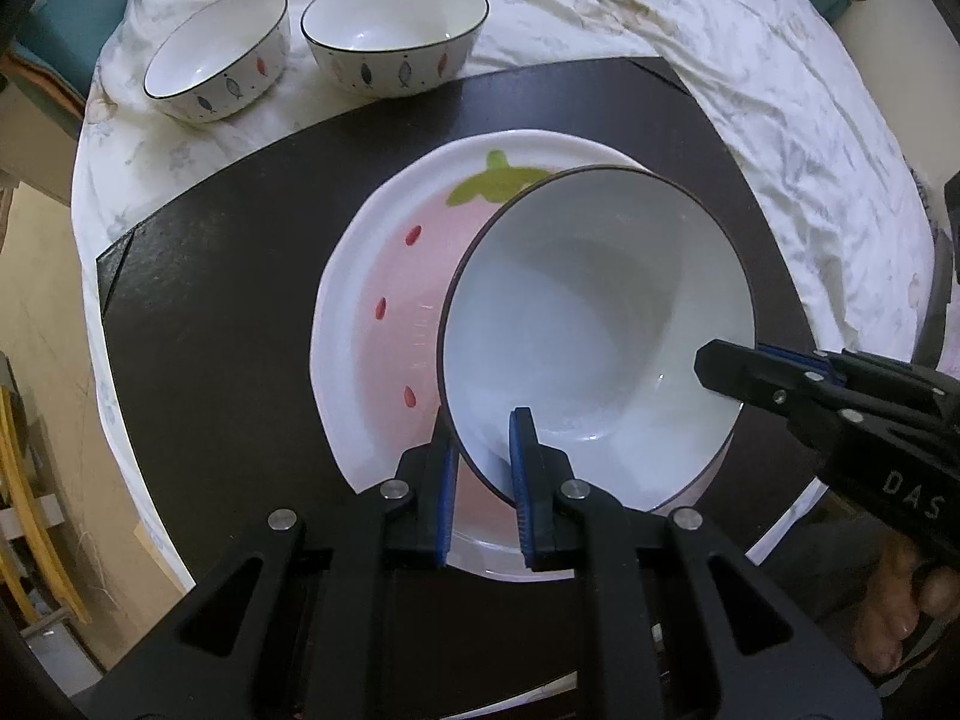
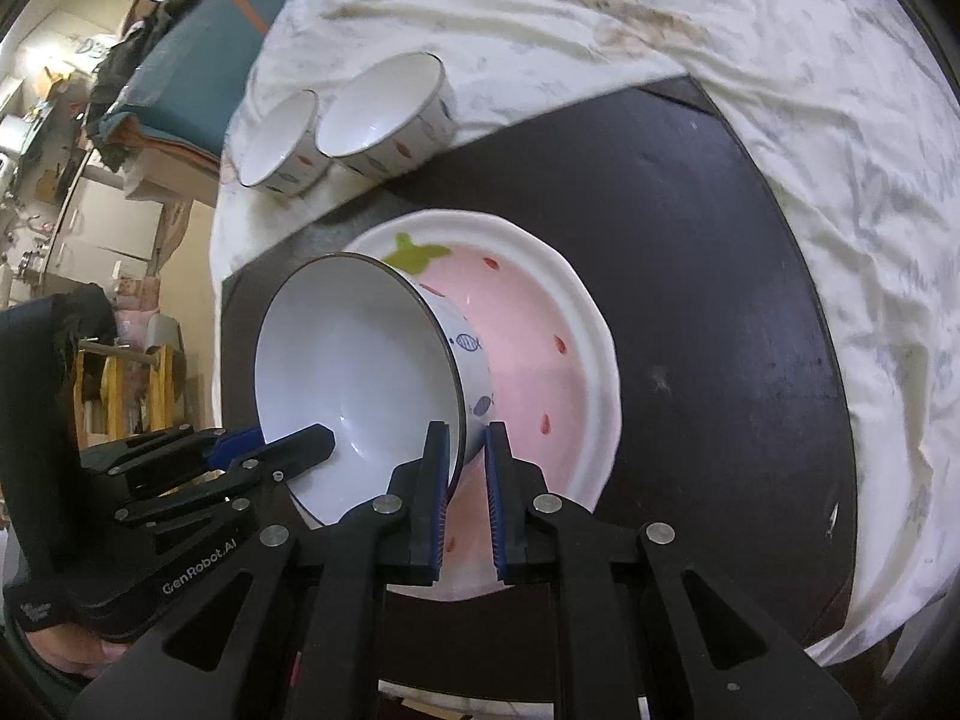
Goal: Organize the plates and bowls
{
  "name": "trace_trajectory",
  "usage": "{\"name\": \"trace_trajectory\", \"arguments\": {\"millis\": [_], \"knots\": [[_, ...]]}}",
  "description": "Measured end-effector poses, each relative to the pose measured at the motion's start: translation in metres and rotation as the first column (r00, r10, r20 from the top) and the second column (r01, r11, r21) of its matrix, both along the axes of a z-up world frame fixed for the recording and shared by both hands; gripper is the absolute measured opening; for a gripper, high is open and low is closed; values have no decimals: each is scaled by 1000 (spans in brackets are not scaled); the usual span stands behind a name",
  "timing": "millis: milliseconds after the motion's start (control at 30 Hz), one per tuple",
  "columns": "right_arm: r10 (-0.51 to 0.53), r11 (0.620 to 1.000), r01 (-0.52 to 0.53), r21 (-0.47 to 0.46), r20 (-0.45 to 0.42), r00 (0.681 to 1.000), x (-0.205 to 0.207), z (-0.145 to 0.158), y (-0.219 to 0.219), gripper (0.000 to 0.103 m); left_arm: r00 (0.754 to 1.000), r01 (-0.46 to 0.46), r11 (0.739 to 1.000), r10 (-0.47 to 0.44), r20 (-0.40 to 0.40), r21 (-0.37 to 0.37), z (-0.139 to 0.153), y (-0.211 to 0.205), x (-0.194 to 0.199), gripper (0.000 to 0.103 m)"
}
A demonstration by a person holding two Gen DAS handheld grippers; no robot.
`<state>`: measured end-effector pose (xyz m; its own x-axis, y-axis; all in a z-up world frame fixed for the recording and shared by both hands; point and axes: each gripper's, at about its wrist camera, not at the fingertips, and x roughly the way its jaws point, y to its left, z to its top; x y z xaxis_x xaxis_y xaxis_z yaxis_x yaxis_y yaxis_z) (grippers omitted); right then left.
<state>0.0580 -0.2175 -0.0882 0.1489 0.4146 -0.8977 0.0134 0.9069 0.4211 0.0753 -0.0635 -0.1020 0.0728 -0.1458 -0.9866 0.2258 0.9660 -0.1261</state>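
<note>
Tilting over the strawberry plate (image 1: 384, 306), a white bowl (image 1: 600, 324) with a dark rim and small fish drawings on its outer wall sits at frame centre. Both tools have it: the left hand-held gripper (image 1: 485, 468) is pinching the bowl's near rim from below centre, pointing steeply down, and the right hand-held gripper (image 2: 467, 468) is clamped on the opposite rim, angled in from the right edge of the left view. That pink plate rests on a dark bench (image 1: 240, 300). Upper left, two more fish bowls (image 1: 219, 57) stand side by side on a white cloth (image 1: 750, 60).
</note>
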Motion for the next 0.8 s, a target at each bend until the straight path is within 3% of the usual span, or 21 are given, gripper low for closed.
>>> {"name": "trace_trajectory", "arguments": {"millis": [800], "knots": [[-21, 998, 27, 63, -84, 996, 11, -18, -1, 19, 998, -47, 998, 46, 38, 31, 2, 5, 8, 14]]}}
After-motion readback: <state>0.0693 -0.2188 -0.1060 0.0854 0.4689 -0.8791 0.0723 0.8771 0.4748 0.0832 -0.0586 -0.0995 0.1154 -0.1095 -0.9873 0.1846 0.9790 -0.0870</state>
